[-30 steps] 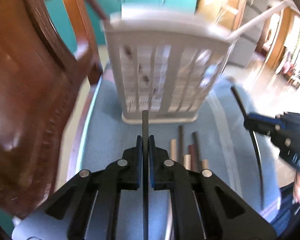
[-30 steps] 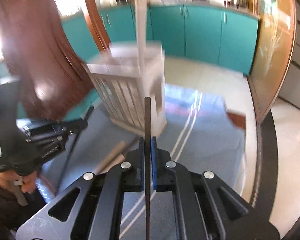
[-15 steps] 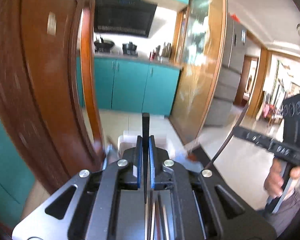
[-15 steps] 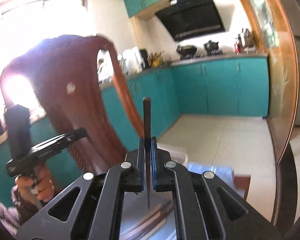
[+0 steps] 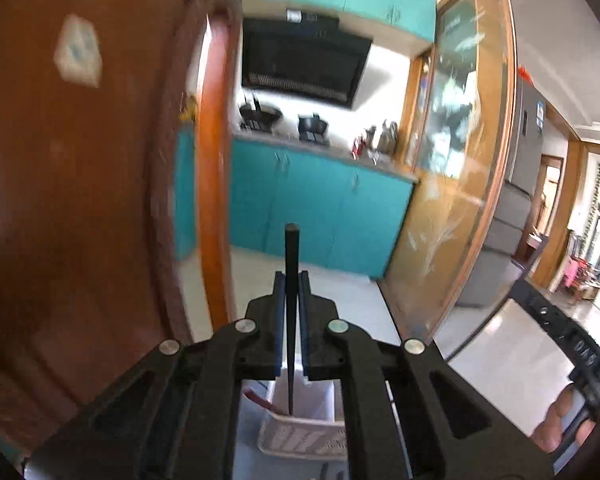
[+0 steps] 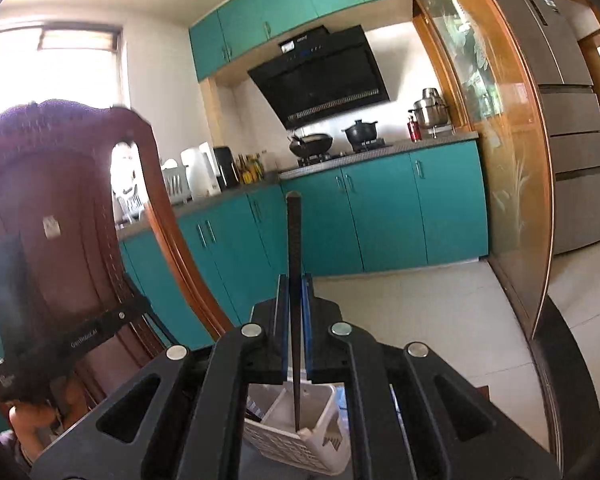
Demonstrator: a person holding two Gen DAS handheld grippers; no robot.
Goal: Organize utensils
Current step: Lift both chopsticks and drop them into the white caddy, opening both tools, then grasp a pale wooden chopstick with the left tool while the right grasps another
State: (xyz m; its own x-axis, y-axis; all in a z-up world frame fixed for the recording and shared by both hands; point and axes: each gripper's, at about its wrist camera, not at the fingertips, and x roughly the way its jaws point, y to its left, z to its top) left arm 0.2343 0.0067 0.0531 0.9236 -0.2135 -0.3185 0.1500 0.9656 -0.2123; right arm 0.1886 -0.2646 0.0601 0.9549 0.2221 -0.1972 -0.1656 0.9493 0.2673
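Note:
My left gripper (image 5: 291,280) is shut on a black chopstick (image 5: 291,256) that stands upright, thick end up, its thin tip down over the open top of the white slatted utensil basket (image 5: 300,436). A reddish utensil (image 5: 260,398) leans inside that basket. My right gripper (image 6: 295,282) is shut on another black chopstick (image 6: 294,248), also upright, its tip down at the rim of the same basket (image 6: 300,440). Each view shows the other gripper at its edge: the right one (image 5: 568,344) and the left one (image 6: 84,332).
A brown wooden chair back (image 5: 80,200) rises close on the left, also in the right wrist view (image 6: 72,220). Teal kitchen cabinets (image 6: 380,216), a glass sliding door (image 5: 456,184) and a fridge (image 6: 568,120) lie beyond. Blue cloth (image 5: 244,456) shows under the basket.
Both grippers have tilted up and risen above the basket, turning their chopsticks upright. The chopstick tips now hang over the basket's open top; the table and loose chopsticks have left view.

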